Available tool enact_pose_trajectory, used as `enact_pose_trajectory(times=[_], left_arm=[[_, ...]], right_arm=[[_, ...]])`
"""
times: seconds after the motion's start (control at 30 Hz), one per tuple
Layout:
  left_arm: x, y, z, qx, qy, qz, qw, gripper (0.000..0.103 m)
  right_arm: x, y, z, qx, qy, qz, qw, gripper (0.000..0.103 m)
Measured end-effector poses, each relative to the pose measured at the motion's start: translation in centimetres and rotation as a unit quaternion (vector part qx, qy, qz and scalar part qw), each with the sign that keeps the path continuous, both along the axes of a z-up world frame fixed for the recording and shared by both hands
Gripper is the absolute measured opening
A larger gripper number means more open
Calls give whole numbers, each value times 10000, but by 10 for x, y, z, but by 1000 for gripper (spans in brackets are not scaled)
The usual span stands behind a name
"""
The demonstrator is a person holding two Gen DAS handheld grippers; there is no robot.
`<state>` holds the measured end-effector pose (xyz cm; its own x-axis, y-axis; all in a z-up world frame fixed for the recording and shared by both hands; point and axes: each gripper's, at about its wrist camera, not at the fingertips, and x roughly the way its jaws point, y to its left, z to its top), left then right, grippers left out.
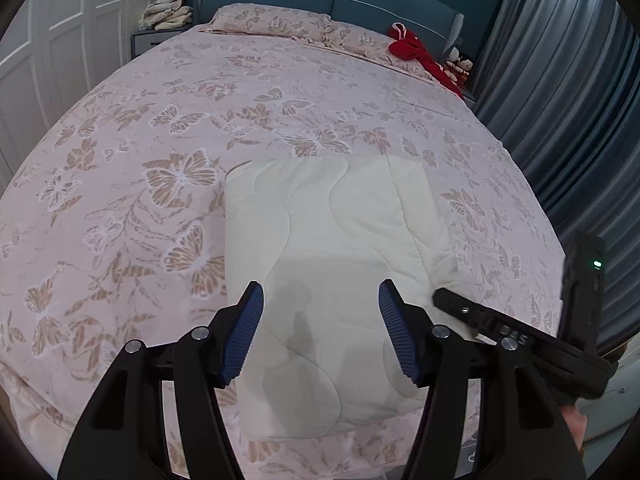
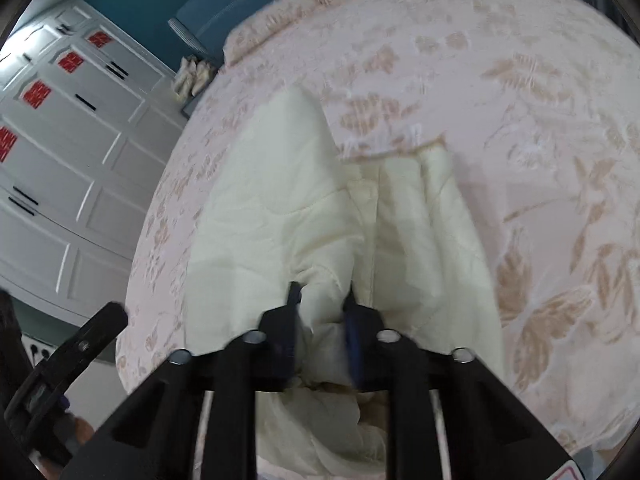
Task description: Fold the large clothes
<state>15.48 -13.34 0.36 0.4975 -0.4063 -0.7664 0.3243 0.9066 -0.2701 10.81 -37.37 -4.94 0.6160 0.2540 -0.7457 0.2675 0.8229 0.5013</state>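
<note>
A cream quilted cloth (image 1: 340,220) lies folded into a thick rectangle on the bed, close to the near edge. My left gripper (image 1: 321,292) hovers open over its near part, and its blue pads (image 1: 250,332) are clear of the fabric. The right gripper (image 1: 444,298) comes in from the right at the cloth's right edge. In the right wrist view the right gripper (image 2: 322,300) is shut on a bunched fold of the cream cloth (image 2: 280,208), which wrinkles toward the pinch. The left gripper (image 2: 108,320) shows at the lower left.
The bed (image 1: 160,140) has a pink butterfly-print cover and pillows (image 1: 272,20) at its head. A red garment (image 1: 416,54) lies at the far right corner. White wardrobe doors (image 1: 60,40) stand to the left and grey curtains (image 1: 560,100) to the right. A folded pile (image 1: 168,12) sits on a nightstand.
</note>
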Motion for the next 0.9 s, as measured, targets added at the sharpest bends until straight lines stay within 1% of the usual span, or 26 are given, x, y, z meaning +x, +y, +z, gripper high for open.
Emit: enact_pose_trajectory(times=[0.07, 0.13, 0.17, 0.23, 0.3, 0.4, 0.5, 0.63, 0.73, 0.9], left_arm=[[1, -6, 0, 54, -12, -32, 10000, 58], [1, -13, 0, 100, -23, -112, 9999, 58], [0, -17, -2, 124, -24, -152, 9998, 58], [-1, -30, -8, 219, 6, -268, 9994, 58], [-3, -43, -15, 350, 52, -360, 9987, 58], [-8, -54, -28, 582, 157, -380, 9975, 58], [-17, -52, -38, 661, 399, -322, 9965, 57], [-35, -51, -51, 1093, 427, -359, 9924, 57], [-39, -51, -64, 1213, 534, -381, 9904, 58], [-41, -54, -75, 1348, 513, -370, 9889, 59]], right_arm=[[-13, -7, 12, -139, -208, -134, 9996, 13], [-32, -18, 20, -444, -259, -400, 9979, 13], [-39, -23, 19, -649, -175, -533, 9963, 13], [-46, -32, 8, -830, 101, -654, 9943, 13], [-49, -40, -6, -710, 303, -680, 9947, 13], [-49, -40, -17, -788, 527, -605, 9937, 13], [-45, -28, -20, -1186, 755, -478, 9889, 13], [-43, -11, -20, -1737, 1084, -255, 9785, 14], [-40, 0, -26, -2107, 1307, -82, 9687, 14], [-34, 6, -38, -2308, 1555, 101, 9604, 16]])
